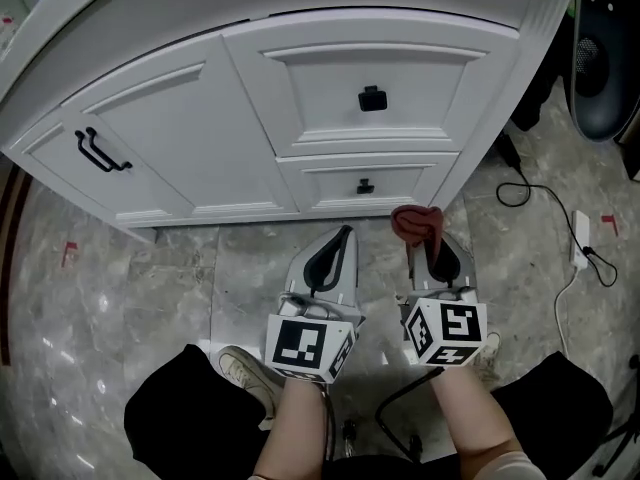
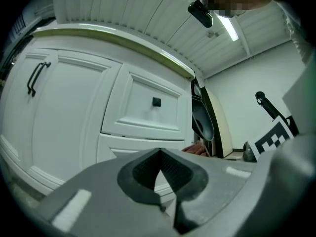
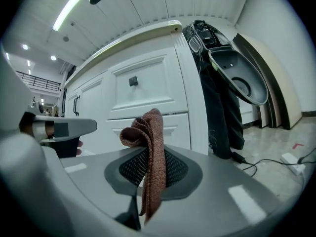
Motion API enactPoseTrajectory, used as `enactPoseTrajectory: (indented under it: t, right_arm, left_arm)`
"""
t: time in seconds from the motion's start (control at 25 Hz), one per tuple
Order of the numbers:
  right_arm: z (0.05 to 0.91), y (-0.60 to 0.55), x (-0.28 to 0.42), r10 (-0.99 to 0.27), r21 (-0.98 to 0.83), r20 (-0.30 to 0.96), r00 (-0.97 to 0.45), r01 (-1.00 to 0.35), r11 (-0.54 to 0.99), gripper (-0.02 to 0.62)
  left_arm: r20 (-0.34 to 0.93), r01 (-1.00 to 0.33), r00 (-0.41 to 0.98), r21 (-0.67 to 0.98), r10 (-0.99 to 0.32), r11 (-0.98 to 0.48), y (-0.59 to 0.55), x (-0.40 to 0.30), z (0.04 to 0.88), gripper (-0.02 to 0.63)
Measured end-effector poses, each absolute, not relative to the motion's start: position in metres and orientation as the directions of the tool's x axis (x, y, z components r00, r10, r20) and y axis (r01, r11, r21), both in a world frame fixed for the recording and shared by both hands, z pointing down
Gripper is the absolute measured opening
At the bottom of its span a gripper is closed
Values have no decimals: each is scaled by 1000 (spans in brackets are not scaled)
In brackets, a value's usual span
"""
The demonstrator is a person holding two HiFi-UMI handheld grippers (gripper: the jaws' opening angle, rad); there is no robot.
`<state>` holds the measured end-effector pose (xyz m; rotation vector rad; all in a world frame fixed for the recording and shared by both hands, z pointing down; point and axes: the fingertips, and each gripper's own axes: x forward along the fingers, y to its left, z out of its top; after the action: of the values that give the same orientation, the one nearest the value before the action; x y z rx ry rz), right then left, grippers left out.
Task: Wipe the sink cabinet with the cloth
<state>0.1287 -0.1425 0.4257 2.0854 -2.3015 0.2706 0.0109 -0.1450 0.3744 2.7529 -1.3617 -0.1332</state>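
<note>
— Rust-brown cloth (image 3: 151,147): where is it?
— Gripped in the right claw (image 1: 432,236), which is clenched on it. A bunched fold stands above the jaws, near the foot of the white cabinet (image 1: 200,148), below its drawers.
— And the left claw (image 1: 344,236)?
— Closed on nothing, just beside the right one over the marble floor (image 1: 150,278). A power strip (image 1: 580,238) lies to the right.

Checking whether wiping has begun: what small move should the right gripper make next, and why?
Probably ease the right gripper forward until the cloth meets the lower drawer front. Its jaws are shut on the reddish-brown cloth, which sticks up past them, and the white sink cabinet seems just ahead, apparently not yet touched.
</note>
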Motion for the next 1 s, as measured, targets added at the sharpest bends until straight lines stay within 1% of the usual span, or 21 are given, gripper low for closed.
enactPoseTrajectory:
  t: [0.24, 0.48, 0.68, 1.0]
  right_arm:
    - [389, -111, 114, -990, -99, 89, -108, -990, 99, 83]
    - [358, -73, 108, -994, -71, 38, -100, -993, 97, 83]
    - [343, -39, 106, -996, -80, 25, -85, -993, 82, 83]
    - [334, 24, 99, -996, -71, 17, -84, -994, 83, 83]
  left_arm:
    - [-97, -818, 560, 93, -823, -567, -105, -18, 326, 0]
    - [-109, -833, 541, 65, -834, -549, -64, -36, 306, 0]
    - [-152, -834, 523, 109, -839, -540, -31, -48, 289, 0]
    - [-153, -808, 571, 68, -807, -585, 23, -42, 287, 0]
